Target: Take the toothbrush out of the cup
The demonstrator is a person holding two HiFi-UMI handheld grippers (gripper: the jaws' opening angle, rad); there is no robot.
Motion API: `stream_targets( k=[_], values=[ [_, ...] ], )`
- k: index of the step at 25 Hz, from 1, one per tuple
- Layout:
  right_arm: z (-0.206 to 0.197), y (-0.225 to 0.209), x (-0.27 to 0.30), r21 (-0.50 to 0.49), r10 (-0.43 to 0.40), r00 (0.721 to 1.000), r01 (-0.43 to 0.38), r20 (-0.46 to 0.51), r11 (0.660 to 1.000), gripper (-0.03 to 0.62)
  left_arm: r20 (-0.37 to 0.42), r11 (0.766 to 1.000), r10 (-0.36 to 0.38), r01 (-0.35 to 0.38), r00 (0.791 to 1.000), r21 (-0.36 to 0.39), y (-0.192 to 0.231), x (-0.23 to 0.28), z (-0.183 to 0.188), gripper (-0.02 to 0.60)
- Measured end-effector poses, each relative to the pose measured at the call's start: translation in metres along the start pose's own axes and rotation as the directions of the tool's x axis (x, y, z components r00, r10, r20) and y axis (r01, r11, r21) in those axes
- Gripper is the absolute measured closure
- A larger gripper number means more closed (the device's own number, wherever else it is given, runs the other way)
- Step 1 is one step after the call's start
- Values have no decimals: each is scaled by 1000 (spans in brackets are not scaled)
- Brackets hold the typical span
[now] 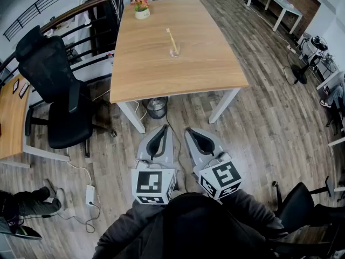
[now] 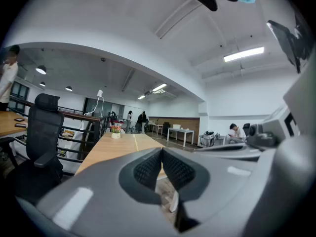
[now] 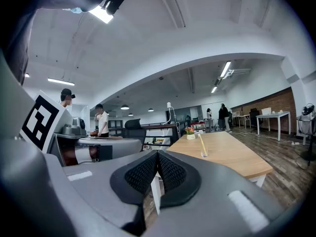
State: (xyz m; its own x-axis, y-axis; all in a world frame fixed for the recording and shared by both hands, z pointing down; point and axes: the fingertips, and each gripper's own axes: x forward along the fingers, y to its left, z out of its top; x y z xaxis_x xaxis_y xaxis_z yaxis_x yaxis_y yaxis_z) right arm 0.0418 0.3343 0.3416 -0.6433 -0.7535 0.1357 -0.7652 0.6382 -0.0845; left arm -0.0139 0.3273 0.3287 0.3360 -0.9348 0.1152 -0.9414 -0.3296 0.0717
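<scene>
A clear glass cup (image 1: 174, 50) stands near the middle of the wooden table (image 1: 205, 74), with a yellow toothbrush (image 1: 171, 37) leaning in it. The cup (image 3: 204, 153) and toothbrush (image 3: 201, 142) show small and far off in the right gripper view. Both grippers hang close to the person's body, well short of the table's near edge. My left gripper (image 1: 164, 128) is shut with nothing between its pads (image 2: 148, 168). My right gripper (image 1: 191, 130) is shut and empty too, its pads (image 3: 143, 172) pressed together.
A small pot of flowers (image 1: 142, 8) sits at the table's far end. A black office chair (image 1: 59, 90) stands left of the table, a bin (image 1: 157, 107) under it. A second desk (image 1: 12, 117) lies at far left, another chair (image 1: 304, 206) at lower right. People stand in the background.
</scene>
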Motion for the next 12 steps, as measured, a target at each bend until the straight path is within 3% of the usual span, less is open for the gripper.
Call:
stream_targets(
  k=[5, 12],
  values=[
    [-9, 21, 20, -8, 13, 999, -13, -33, 1000, 592, -38, 1000, -14, 14, 999, -18, 23, 2, -13, 572],
    [1, -8, 29, 25, -79, 997, 79, 8, 997, 592, -68, 999, -33, 32, 997, -28, 32, 20, -24, 572]
  ],
)
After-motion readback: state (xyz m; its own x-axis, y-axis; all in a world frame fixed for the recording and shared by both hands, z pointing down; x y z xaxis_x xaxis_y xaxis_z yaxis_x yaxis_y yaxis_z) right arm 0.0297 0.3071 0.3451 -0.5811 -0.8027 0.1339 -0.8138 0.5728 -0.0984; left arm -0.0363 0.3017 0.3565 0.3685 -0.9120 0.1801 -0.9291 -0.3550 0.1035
